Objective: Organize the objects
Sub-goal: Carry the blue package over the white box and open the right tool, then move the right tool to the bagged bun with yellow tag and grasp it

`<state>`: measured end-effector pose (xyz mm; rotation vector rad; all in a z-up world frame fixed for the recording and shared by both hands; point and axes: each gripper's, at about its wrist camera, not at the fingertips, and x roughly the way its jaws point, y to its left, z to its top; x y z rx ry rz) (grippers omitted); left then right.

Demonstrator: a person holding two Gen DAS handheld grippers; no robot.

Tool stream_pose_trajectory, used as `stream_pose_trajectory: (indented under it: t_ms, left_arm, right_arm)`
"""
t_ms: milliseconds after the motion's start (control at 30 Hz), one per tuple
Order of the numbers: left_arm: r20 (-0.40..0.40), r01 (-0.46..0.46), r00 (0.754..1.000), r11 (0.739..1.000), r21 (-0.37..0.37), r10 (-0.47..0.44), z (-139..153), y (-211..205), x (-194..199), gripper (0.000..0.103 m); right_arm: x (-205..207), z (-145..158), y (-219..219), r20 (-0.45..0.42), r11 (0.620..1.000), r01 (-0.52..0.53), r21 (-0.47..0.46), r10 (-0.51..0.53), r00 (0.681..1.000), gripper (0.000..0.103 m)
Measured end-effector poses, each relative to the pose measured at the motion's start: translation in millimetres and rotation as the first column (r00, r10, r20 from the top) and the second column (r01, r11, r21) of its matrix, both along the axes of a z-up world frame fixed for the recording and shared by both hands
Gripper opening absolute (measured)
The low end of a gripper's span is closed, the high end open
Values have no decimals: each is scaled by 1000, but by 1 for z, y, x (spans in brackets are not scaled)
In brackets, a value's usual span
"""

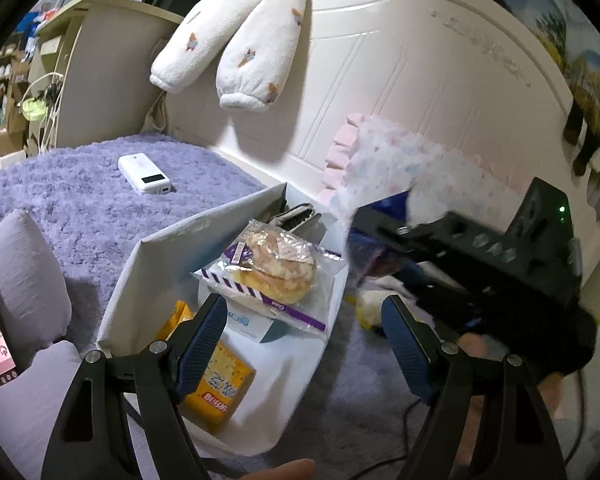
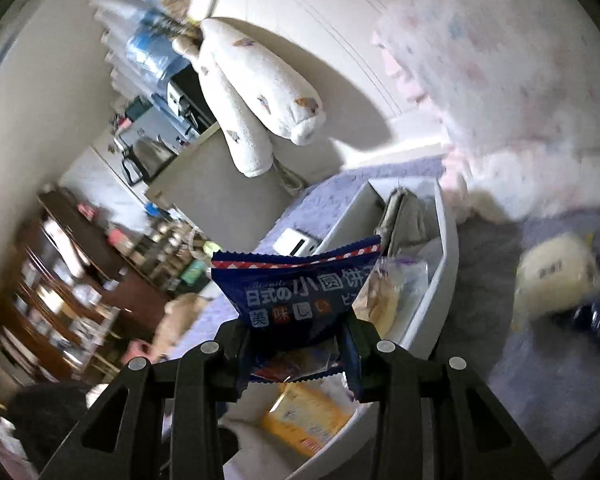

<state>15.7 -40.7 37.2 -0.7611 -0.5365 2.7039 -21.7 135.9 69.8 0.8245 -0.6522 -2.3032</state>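
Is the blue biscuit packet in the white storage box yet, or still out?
Out. The blue biscuit packet is clamped in the right gripper, held up above the white storage box, not resting inside.

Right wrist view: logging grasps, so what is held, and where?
The right hand-held gripper pinches the blue biscuit packet at its lower middle.

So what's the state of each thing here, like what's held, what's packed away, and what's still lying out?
Left gripper: open, holding nothing.
Right gripper: shut on the blue snack packet.
White box: open-topped, partly filled.
Wrapped bun: sealed, lying in the box.
Yellow packet: lying in the box.
Power bank: lying out on the purple blanket, outside the box.
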Motion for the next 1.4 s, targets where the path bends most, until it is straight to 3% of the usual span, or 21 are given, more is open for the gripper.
stream_pose_trajectory:
  t_ms: [200,300,500,633,767,867,933,1033,1233,1400]
  left_arm:
    - [-27,-80,997,996,-30,79,2,-9,-3,77]
    - [-19,-107,994,993,-45,106,-1,-12,-6,76]
    - [2,-128,992,988,-90,129,-8,-10,-13,76]
    - [-7,-137,991,984,-113,137,-9,-6,-12,76]
    - [20,-189,981,973,-131,193,-12,-11,-17,76]
    - [60,-183,980,978,-103,190,-17,-18,-20,76]
    - [77,-142,986,988,-65,147,-19,-20,-22,76]
    - [53,-129,990,989,-72,133,-16,-16,-16,76]
    - [13,-111,994,991,-76,113,-8,-8,-7,76]
    - [-6,-27,1000,995,-93,27,-2,10,1,76]
  right_arm:
    - [-9,-5,-48,-62,989,-34,146,44,997,35]
    - [-20,-13,-60,-39,987,-76,138,82,996,36]
    - [-30,-33,-62,9,991,-62,119,61,998,39]
    - [-25,-37,-49,31,996,-57,62,55,998,65]
    - [-15,-30,-43,19,998,-43,44,43,999,68]
    - [-4,-21,-35,-6,999,-26,37,26,1000,71]
    - [2,-17,-28,-14,999,6,38,-5,1000,74]
    - [12,-11,-19,-42,987,123,99,-119,992,75]
    - [28,-4,4,-59,932,294,211,-288,956,75]
    - [33,-10,36,-8,879,426,216,-434,901,75]
